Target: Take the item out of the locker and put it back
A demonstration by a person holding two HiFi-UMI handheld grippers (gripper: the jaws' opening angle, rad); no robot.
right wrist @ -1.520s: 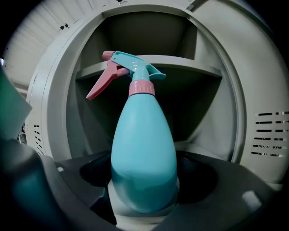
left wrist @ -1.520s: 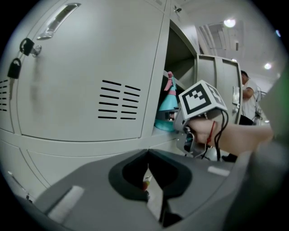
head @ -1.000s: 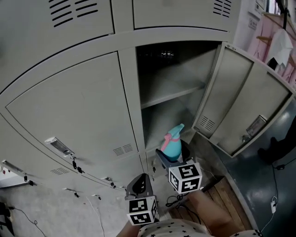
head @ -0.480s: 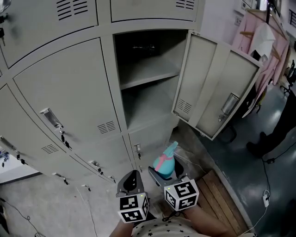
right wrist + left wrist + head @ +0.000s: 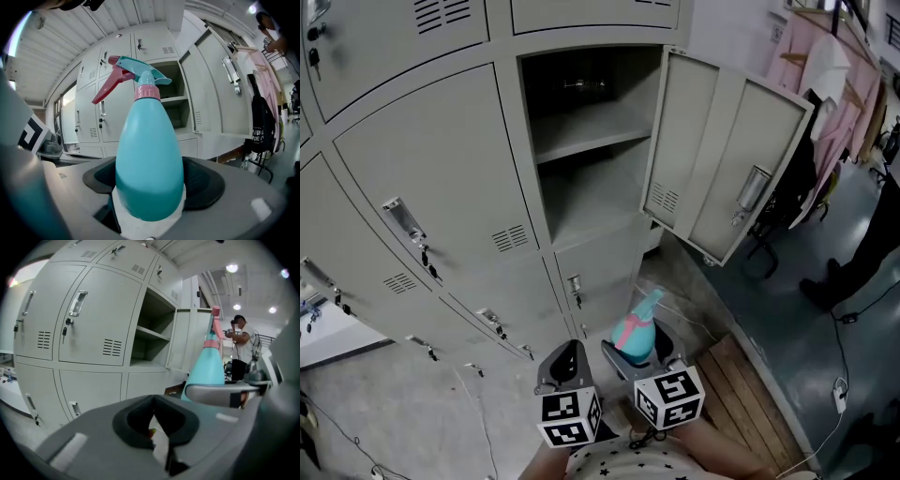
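A teal spray bottle with a pink trigger stands upright in my right gripper, which is shut on its body. It hangs low in front of the grey locker, below and clear of the open compartment, whose shelf and floor look bare. The locker door is swung out to the right. In the right gripper view the bottle fills the space between the dark pads. My left gripper sits just left of it, shut and empty. The left gripper sees the bottle on its right.
Closed locker doors with handles flank the open one at left and below. Pink garments hang at the far right. A person's dark leg stands on the floor at right, and a wooden strip runs beside my arms.
The bottle has come out of the lower compartment and now hangs farther from the locker, with both grippers drawn back and down. The view has shifted so the locker sits higher.
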